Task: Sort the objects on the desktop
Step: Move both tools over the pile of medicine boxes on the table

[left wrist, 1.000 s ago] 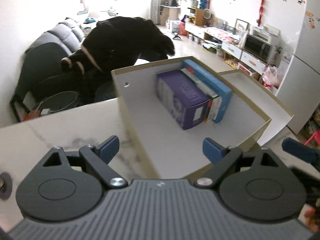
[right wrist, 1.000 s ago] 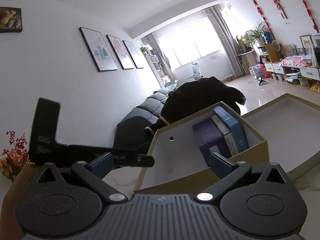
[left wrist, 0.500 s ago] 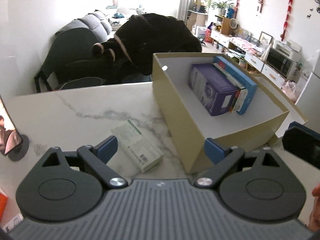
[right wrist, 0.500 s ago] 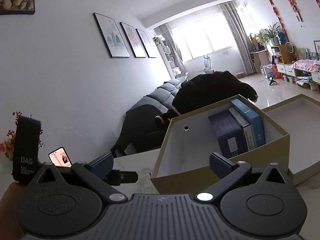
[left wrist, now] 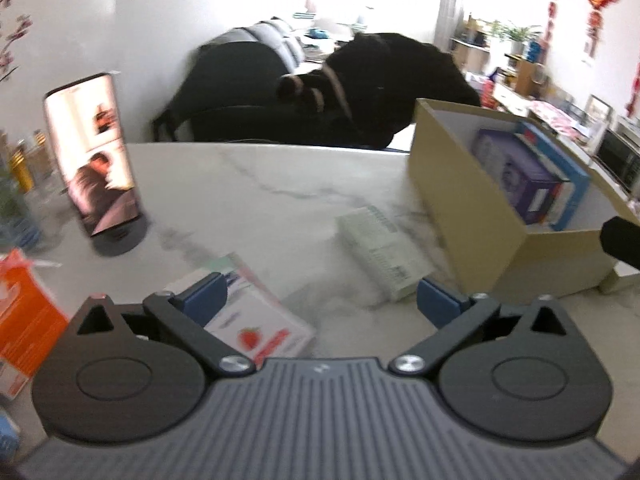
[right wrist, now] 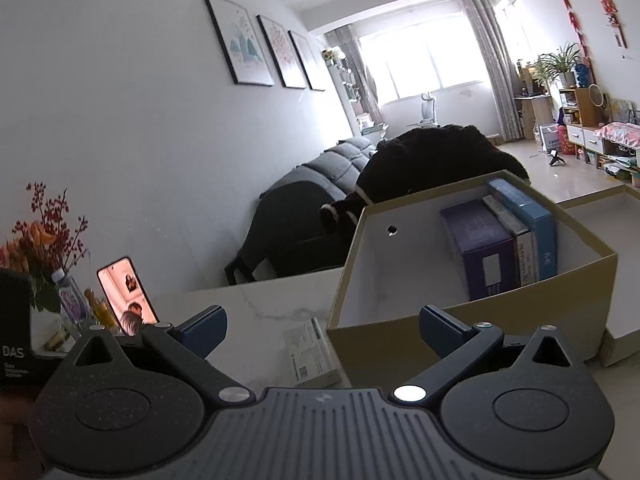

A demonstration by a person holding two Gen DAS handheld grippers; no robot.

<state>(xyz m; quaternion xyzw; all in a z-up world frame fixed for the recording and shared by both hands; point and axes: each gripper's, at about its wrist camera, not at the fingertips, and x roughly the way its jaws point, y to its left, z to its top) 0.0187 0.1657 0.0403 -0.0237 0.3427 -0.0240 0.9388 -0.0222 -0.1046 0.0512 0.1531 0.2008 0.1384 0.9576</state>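
While both grippers, left gripper (left wrist: 318, 298) and right gripper (right wrist: 322, 328), gape empty, the black handle (right wrist: 14, 334) (at left) reads "DAS".

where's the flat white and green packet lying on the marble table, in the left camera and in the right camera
Left wrist view: the flat white and green packet lies right of centre on the white marble table, just left of the tan cardboard box.
Right wrist view: the packet sits low, centre-left, at the box's near left corner.
Shared landmark: the purple carton standing inside the box.
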